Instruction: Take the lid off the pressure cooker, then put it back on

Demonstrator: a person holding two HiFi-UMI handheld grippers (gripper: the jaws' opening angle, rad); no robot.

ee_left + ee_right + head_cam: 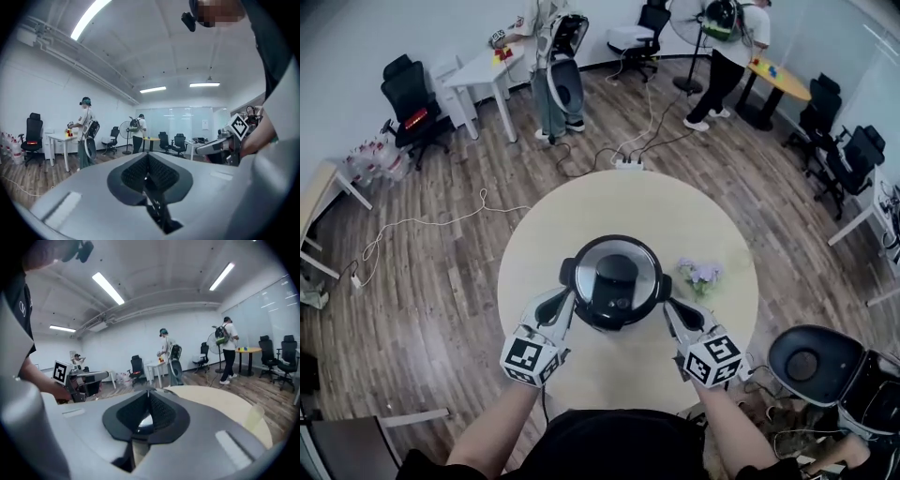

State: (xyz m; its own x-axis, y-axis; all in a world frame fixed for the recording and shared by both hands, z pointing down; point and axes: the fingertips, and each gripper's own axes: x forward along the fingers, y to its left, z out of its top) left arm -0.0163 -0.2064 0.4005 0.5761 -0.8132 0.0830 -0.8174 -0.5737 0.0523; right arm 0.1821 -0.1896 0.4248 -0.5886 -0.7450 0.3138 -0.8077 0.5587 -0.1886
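Observation:
The pressure cooker lid [615, 255] is round and silver with a black centre handle and black side ears; it hangs over the round table [609, 202] and hides whatever is under it. My left gripper [570, 302] is shut at the lid's left ear. On the opposite ear my right gripper [668, 305] is shut as well. In the left gripper view the pads [140, 174] meet with only a dark sliver between them. The right gripper view shows a shiny strip of the lid [145, 420] pinched between the pads [159, 414]. The two grippers face each other.
A small bunch of pale flowers [701, 274] lies on the table right of the lid. Another cooker [811, 364] stands open on the floor at the lower right. Cables and a power strip [628, 164] lie beyond the table. Two people stand by far tables.

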